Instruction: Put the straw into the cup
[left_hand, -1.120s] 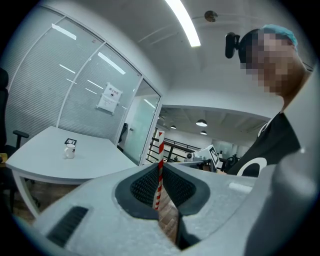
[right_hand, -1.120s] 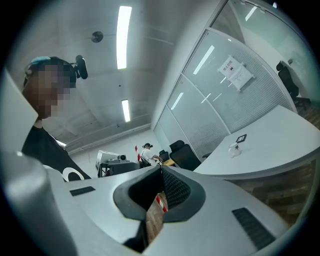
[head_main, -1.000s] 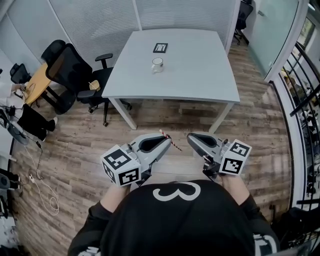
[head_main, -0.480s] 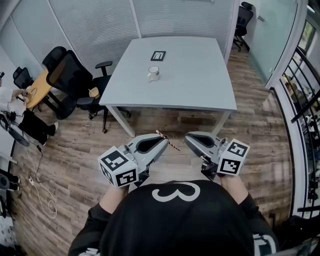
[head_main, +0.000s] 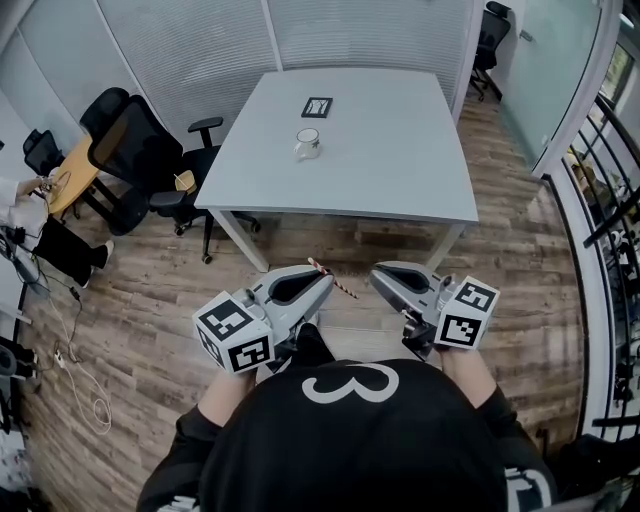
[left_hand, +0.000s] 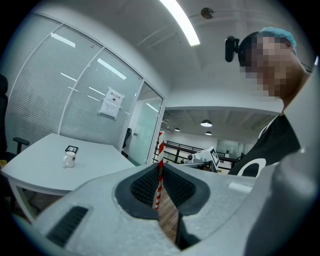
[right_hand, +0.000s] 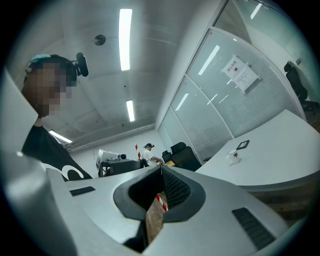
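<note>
Red-and-white striped paper straw sits pinched in the closed fingers of the left gripper, both ends poking out past them. It is held low in front of the person's body, well apart from the cup. Over the last second the hands have hardly changed: both grippers keep the same side-by-side pose, and the right gripper has its fingers shut on nothing. What has shifted is the view of the room. The bench has slid a little in the head view, and a dark shoe or leg now shows between the two grippers, so I judge the person is stepping toward the bench. The task is at its carrying stage, with insertion not yet begun.

Pale wood-plank floor fills the near ground, with frosted glass partition walls at the far side and a dark railing at the right. A large white rectangular bench stands far ahead, with black office chairs clustered at its left. On its far half, left of centre, sits the small white mug-shaped cup. Just beyond the cup lies a small black-framed marker card.
</note>
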